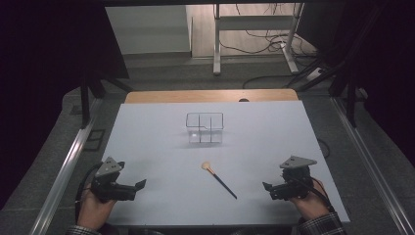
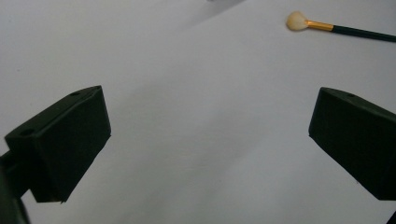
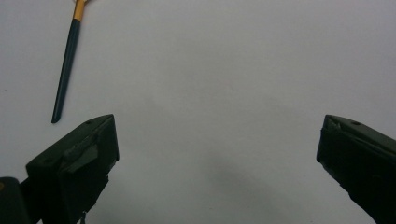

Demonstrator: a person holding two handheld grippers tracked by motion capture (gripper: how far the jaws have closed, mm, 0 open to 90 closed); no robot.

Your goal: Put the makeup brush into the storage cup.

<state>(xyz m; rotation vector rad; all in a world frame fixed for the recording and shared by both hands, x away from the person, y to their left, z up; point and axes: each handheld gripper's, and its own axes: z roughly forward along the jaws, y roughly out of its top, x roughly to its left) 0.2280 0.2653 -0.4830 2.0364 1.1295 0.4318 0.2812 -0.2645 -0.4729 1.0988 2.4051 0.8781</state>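
The makeup brush (image 1: 219, 179) lies diagonally near the table's (image 1: 147, 137) front edge, head toward the far-left corner; left tongs (image 1: 142, 184) and right tongs (image 1: 266, 186) gape empty.

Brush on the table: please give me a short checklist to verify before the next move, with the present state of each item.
1. Brush lies free on the table, nothing touching it: ok.
2. Left hand-held gripper open and empty: ok.
3. Right hand-held gripper open and empty: ok.
4. Path from either gripper to the brush has nothing in the way: ok.
5. Clear organizer stands upright behind the brush, apart from it: ok.
6. Organizer compartments empty: cannot tell, the walls are transparent and small in the high view.
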